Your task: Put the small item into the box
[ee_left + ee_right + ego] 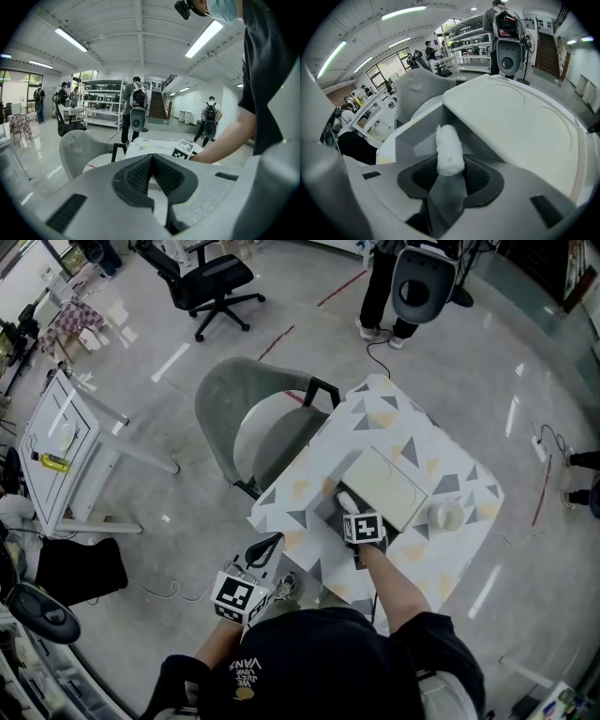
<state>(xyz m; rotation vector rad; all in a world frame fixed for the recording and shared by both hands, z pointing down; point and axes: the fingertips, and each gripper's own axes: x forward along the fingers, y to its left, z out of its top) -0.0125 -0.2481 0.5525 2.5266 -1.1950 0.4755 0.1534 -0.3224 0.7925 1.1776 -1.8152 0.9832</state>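
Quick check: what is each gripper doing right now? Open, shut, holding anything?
Left gripper: shut, nothing between its jaws.
Right gripper: shut on the small white roll.

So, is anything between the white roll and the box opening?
Nothing visible. The right gripper holds the white roll right over the open part of the box; the lid covers only the rest, off to one side.

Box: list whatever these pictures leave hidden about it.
Box interior: head view, covered by the lid and right gripper.
Box floor: right gripper view, behind the white roll.
Round white thing: head view, too small to identify.
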